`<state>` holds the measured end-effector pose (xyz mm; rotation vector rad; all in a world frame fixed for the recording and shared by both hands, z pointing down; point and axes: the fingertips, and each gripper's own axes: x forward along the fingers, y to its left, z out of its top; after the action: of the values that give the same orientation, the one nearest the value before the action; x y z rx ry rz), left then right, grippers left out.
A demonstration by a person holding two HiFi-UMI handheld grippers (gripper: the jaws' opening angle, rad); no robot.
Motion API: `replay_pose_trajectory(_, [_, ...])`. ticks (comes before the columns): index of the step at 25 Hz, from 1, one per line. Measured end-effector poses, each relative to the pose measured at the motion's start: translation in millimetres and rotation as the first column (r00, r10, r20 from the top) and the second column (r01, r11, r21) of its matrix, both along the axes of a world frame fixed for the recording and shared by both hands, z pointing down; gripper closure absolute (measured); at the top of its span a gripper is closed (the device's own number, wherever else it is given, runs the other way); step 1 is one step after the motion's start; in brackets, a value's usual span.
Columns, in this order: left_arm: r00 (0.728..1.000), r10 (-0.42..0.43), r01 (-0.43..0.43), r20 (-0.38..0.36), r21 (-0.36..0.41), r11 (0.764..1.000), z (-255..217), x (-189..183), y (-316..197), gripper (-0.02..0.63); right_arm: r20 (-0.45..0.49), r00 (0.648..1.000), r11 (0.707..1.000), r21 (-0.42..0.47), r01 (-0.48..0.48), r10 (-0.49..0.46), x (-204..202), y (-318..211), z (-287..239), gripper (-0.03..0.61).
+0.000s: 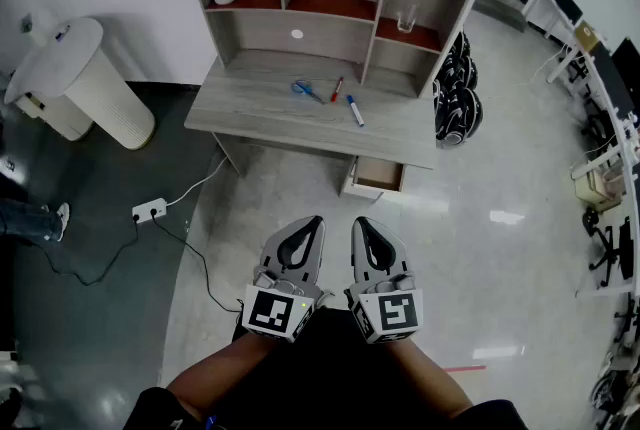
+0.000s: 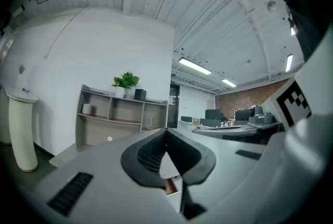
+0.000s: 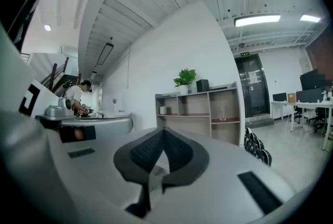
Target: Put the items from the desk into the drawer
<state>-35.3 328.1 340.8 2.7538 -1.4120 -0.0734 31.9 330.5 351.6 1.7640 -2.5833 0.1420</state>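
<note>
Blue scissors (image 1: 308, 91), red pen (image 1: 337, 89), marker (image 1: 355, 110): saw all at surface (image 1: 250, 113) centre; found drawer (image 1: 378, 176) open below front right corner; held left tool (image 1: 303, 224), right tool (image 1: 366, 226) closed, empty.

The person stands with both arms drawn in close to the body, bare forearms angled inward so the two tools sit side by side at waist level. The left forearm (image 1: 215, 370) and right forearm (image 1: 440, 380) converge towards the middle. The left gripper (image 1: 306, 234) and right gripper (image 1: 366, 236) point forward and away from the body, near each other with a narrow gap between them. Each shows its marker cube on top, the left cube (image 1: 272, 311) and the right cube (image 1: 392, 310). The left gripper's (image 2: 166, 137) jaws meet at the tips with nothing between them. The right gripper's (image 3: 164, 135) jaws are closed the same way, holding nothing.
</note>
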Motion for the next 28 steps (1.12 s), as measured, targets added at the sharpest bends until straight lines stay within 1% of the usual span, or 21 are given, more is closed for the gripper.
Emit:
replay_pose_trajectory(2, [1.000, -0.005, 0.004, -0.005, -0.010, 1.000, 6, 3, 5, 0.601, 0.003, 1.000, 1.000, 0.007, 0.015, -0.015, 1, 5, 3, 0.561])
replay_pose_trajectory(5, [0.999, -0.018, 0.016, -0.030, -0.047, 0.999, 13, 3, 11, 0.601, 0.049, 0.998, 0.999, -0.022, 0.030, -0.029, 3, 9, 12, 0.561])
replay_pose_trajectory(8, [0.999, -0.043, 0.042, -0.014, -0.045, 0.998, 15, -6, 11, 0.601, 0.075, 0.997, 0.998, -0.043, 0.035, -0.032, 3, 8, 18, 0.561])
replay_pose_trajectory(10, [0.998, -0.066, 0.065, 0.000, -0.045, 0.997, 19, -15, 7, 0.601, 0.072, 0.997, 0.998, -0.048, 0.038, -0.035, 4, 7, 22, 0.561])
replay_pose_trajectory(14, [0.996, -0.090, 0.090, -0.003, -0.064, 0.994, 27, -26, -9, 0.601, 0.036, 0.999, 0.998, -0.060, 0.027, -0.025, 8, 0, 30, 0.561])
replay_pose_trajectory(17, [0.997, -0.081, 0.081, -0.004, -0.055, 0.995, 28, -25, -24, 0.601, 0.019, 1.000, 0.997, -0.073, 0.019, -0.017, 10, -8, 35, 0.561])
replay_pose_trajectory(20, [0.997, -0.072, 0.072, -0.006, -0.045, 0.996, 26, -23, -43, 0.601, -0.007, 1.000, 0.998, -0.066, 0.008, -0.009, 12, -23, 33, 0.561])
replay_pose_trajectory(24, [0.998, -0.058, 0.057, -0.007, -0.041, 0.997, 28, -22, -70, 0.601, 0.013, 0.999, 0.997, -0.054, -0.051, 0.052, 20, -50, 25, 0.561])
replay_pose_trajectory(26, [0.999, -0.036, 0.036, 0.005, -0.042, 0.998, 32, -20, -85, 0.601, 0.004, 0.998, 0.996, -0.064, -0.066, 0.066, 18, -68, 23, 0.561])
replay_pose_trajectory(28, [1.000, -0.010, 0.011, 0.009, -0.062, 0.998, 38, -20, -100, 0.601, -0.003, 0.998, 0.994, -0.091, -0.065, 0.066, 13, -86, 27, 0.561])
